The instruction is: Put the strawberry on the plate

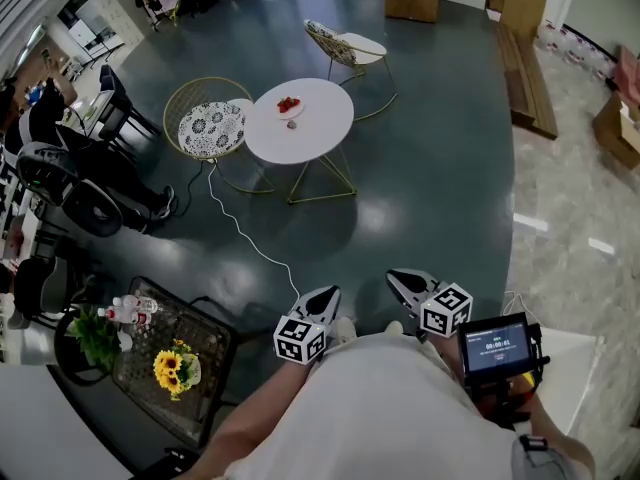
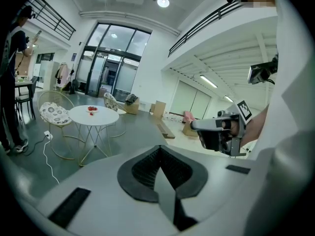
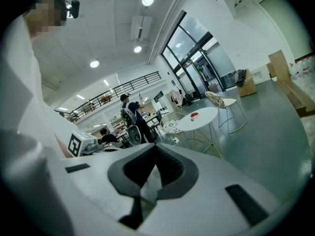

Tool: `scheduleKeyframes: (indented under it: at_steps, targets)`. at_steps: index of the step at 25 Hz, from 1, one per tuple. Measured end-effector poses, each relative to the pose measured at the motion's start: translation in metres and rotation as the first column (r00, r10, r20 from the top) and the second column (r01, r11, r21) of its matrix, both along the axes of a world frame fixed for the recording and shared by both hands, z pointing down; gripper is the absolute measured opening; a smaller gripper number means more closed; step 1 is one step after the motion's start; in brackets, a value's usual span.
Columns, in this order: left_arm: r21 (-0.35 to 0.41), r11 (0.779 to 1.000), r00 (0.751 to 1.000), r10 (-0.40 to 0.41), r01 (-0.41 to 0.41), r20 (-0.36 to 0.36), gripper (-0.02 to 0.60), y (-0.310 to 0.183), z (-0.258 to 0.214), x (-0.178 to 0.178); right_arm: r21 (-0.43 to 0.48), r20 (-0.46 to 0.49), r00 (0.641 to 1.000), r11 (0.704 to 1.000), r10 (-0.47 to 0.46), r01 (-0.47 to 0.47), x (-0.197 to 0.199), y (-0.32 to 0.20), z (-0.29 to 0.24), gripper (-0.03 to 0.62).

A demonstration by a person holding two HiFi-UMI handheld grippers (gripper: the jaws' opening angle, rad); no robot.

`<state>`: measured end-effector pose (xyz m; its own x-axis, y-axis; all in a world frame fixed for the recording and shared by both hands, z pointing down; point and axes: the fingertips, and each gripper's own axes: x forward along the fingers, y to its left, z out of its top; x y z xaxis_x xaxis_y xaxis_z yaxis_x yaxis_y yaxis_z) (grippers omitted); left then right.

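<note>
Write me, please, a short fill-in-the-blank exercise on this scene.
1. The plate with strawberries stands on a round ____ table.
2. Beside that table stand ____ chairs.
3. The left gripper and the right gripper both have their jaws ____.
Missing words: white; two; shut.

round white table (image 1: 312,140), patterned chair (image 1: 210,126) beside it, white cable (image 1: 243,232) on floor (image 1: 430,188), sunflowers (image 1: 172,366) on mesh table (image 1: 216,352)

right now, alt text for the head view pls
A round white table with a small plate of strawberries stands far across a dark floor, two chairs beside it. At the bottom edge, the person holds the left gripper and right gripper shut and empty, pointing toward it.
</note>
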<state>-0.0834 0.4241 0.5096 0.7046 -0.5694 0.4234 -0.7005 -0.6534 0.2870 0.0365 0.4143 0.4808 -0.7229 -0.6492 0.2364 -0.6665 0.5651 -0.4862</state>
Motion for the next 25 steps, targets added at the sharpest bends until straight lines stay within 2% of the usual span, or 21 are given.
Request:
scheduleKeyframes:
  at_steps: [6, 15, 20, 25]
  targets:
    - [0.003, 1.0, 1.0, 0.003, -0.003, 0.01, 0.006, 0.005, -0.003, 0.023, -0.015, 0.014, 1.0, 1.0, 0.018, -0.018, 0.021, 0.013, 0.004, 0.006]
    - [0.0, 1.0, 0.999, -0.03, 0.03, 0.019, 0.006, 0.003, 0.009, 0.028, -0.034, 0.022, 0.998, 0.998, 0.056, -0.055, 0.041, 0.02, 0.023, 0.006]
    - [0.018, 0.999, 0.999, -0.041, 0.041, 0.015, 0.007, -0.006, 0.002, 0.045, -0.014, 0.035, 0.997, 0.998, 0.068, -0.067, 0.06, 0.012, 0.016, 0.006]
    - [0.026, 1.0, 1.0, -0.018, 0.018, 0.021, 0.006, -0.011, 0.005, 0.051, 0.006, 0.039, 0.995, 0.996, 0.092, -0.093, 0.071, 0.006, 0.018, 0.006]
